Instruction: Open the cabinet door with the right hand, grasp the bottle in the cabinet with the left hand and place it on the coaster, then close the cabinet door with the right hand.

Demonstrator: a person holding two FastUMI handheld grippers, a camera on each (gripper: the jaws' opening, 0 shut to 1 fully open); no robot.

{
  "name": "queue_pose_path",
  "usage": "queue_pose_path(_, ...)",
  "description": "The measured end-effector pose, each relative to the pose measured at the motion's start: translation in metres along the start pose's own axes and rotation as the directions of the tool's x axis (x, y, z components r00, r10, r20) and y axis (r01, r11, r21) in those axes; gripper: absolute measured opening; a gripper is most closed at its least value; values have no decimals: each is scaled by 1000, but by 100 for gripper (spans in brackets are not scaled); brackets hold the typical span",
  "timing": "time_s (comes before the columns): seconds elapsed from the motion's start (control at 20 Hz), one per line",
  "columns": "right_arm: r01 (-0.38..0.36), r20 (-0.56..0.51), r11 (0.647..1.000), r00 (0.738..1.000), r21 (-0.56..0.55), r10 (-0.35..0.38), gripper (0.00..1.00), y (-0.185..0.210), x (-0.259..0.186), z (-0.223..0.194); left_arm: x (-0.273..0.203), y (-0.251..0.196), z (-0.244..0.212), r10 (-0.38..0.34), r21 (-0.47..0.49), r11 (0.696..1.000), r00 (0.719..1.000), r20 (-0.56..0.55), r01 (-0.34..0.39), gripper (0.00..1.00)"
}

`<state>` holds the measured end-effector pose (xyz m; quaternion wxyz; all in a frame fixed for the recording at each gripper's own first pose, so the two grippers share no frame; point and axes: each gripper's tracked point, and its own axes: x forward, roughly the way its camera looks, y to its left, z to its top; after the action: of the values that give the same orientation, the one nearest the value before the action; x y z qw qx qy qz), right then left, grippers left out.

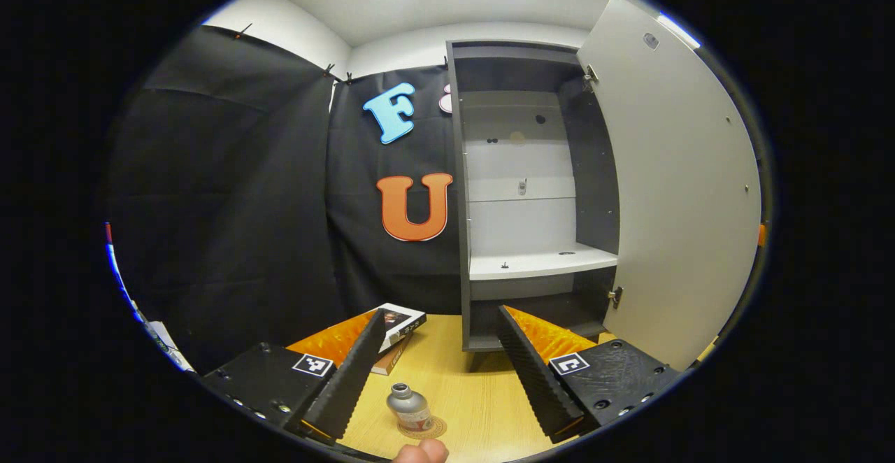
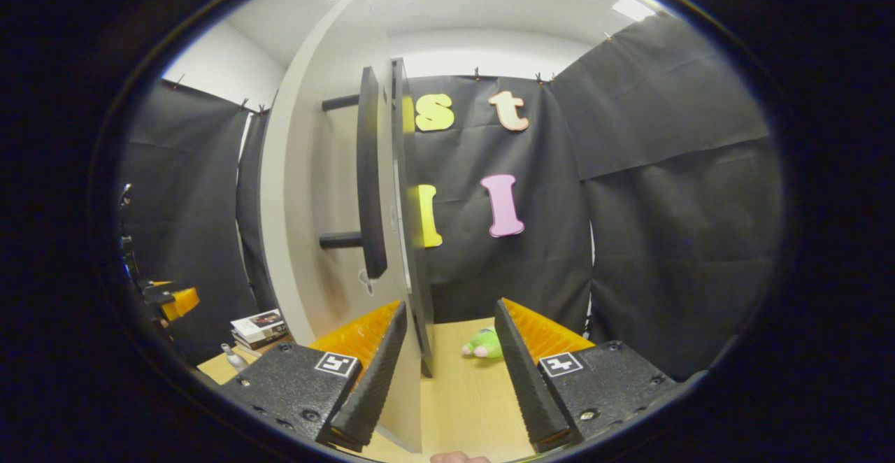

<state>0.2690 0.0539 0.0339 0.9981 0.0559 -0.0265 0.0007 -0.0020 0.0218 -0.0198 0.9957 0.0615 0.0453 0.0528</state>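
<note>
Silver-grey bottle (image 1: 409, 407) stands upright on the coaster (image 1: 428, 428) on the wooden worktop (image 1: 475, 386), between the left gripper (image 1: 437, 372) fingers, which are spread wide and not touching it. Cabinet (image 1: 535, 190) shelves bare, door (image 1: 678, 190) swung open. Right gripper (image 2: 447, 372) wide, straddling the door's edge. Judged: placing done, closing left.

Two grippers, same build. Left gripper (image 1: 437, 372): bumpy black blocks with small round screws, and a white square tag with black shapes on each block. Long fingers (image 1: 349, 379) with ridged, saw-like inner faces. Right gripper (image 2: 444, 372): matching blocks, screws, tags and ridges.
</note>
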Motion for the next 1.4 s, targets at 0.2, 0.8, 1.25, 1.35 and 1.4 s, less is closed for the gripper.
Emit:
queue_pose_path(0.2,34,-3,999,999,-6,-34,81,-11,-21,20,-4,-7,1,-22,12,1000,1000,0,22,96)
queue_pose_path(0.8,51,91,999,995,-17,-49,94,-20,-7,89,-13,-24,-16,-67,14,998,997,-25,67,96)
queue_pose_path(1.25,-34,95,998,995,-49,39,83,36,-11,85,-19,-27,-21,-91,12,996,996,-23,92,96)
queue_pose_path(1.35,-99,75,995,992,9,98,89,55,-9,78,-19,-27,-22,-104,10,994,994,-19,104,96)
queue_pose_path(1.4,-125,68,992,990,25,123,89,64,-8,76,-20,-26,-20,-105,10,994,994,-16,105,96)
